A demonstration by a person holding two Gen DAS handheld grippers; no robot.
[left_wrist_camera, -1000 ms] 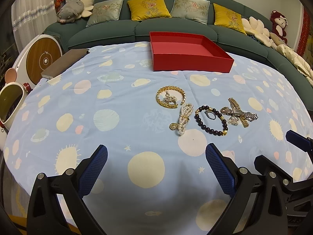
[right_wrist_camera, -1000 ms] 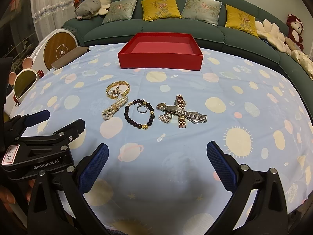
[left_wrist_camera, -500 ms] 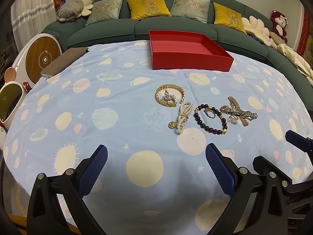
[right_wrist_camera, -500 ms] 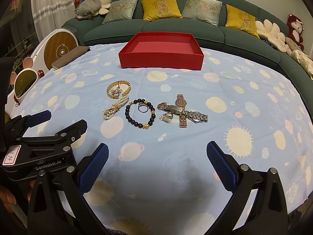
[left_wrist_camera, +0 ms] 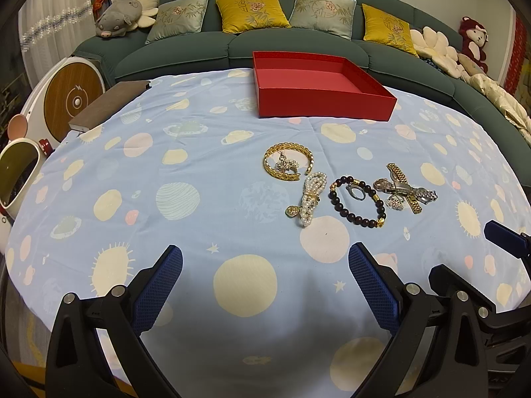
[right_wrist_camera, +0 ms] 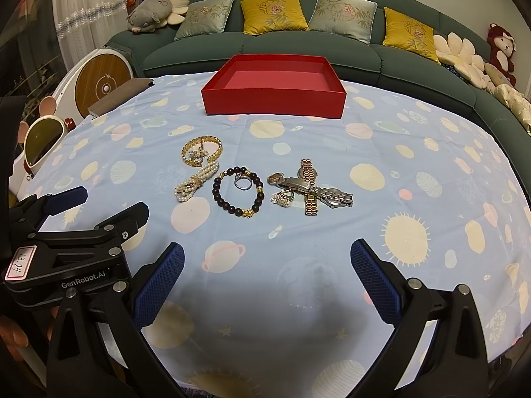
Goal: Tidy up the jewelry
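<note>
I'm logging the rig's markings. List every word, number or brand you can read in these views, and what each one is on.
"GenRobot.AI": white lettering on the black body of the left gripper, seen in the right wrist view.
"13.14": handwritten on a white sticker on that same body.
Watch dials in the pile of watches: too small to read.
Nothing legible on the red box or the tablecloth.

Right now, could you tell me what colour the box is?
Red box, clearest in the right wrist view.
</note>
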